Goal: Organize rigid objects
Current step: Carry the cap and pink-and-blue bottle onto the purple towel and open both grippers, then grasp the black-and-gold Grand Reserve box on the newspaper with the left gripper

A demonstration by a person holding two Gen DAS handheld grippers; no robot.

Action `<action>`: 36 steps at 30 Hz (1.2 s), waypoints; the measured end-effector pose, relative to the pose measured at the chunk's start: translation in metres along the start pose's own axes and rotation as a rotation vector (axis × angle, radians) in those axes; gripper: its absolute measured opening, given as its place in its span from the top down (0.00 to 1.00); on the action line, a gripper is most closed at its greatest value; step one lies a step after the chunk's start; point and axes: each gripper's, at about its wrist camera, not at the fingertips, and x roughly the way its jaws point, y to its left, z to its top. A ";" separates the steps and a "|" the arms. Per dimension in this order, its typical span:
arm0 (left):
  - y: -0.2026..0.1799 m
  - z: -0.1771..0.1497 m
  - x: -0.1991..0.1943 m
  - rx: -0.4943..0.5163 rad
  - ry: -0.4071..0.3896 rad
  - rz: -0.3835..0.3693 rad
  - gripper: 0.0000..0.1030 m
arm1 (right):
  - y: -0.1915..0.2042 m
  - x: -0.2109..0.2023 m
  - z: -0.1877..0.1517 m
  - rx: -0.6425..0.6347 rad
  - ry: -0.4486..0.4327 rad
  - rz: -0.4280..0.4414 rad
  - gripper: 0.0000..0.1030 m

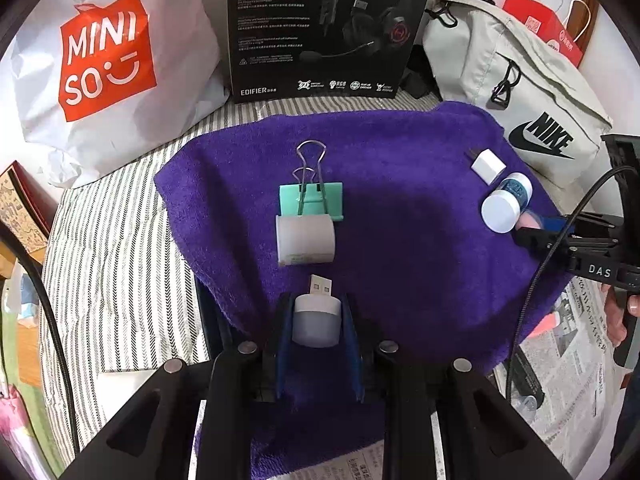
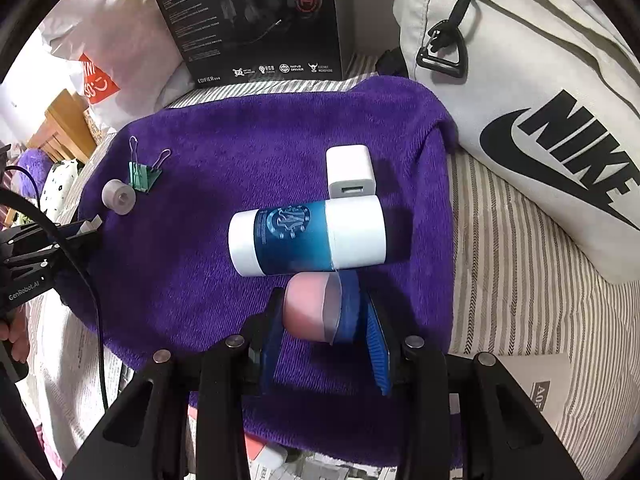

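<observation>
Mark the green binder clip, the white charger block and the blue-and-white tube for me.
green binder clip (image 1: pixel 311 201): left wrist view, on its green body.
white charger block (image 2: pixel 350 171): right wrist view, on its top face.
blue-and-white tube (image 2: pixel 294 238): right wrist view, on its blue label band.

L gripper points steeply down, jaws closed tight on small white USB light. R gripper also angled steeply down, jaws clamped on pink-and-blue cylinder. Fingers wrap R handle.
</observation>
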 end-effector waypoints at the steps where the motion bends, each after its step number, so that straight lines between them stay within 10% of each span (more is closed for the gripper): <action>1: 0.000 0.001 0.001 0.000 0.003 -0.001 0.78 | 0.000 -0.001 0.000 0.000 0.000 0.000 0.63; 25: 0.002 0.004 0.016 0.012 0.009 0.037 0.76 | 0.004 -0.036 -0.025 -0.011 -0.033 0.005 0.37; 31: -0.005 -0.004 0.012 0.014 0.032 0.011 0.47 | 0.004 -0.061 -0.044 0.002 -0.066 0.015 0.37; 36: -0.016 -0.011 0.009 0.021 0.052 0.076 0.42 | 0.003 -0.079 -0.066 0.031 -0.078 0.033 0.37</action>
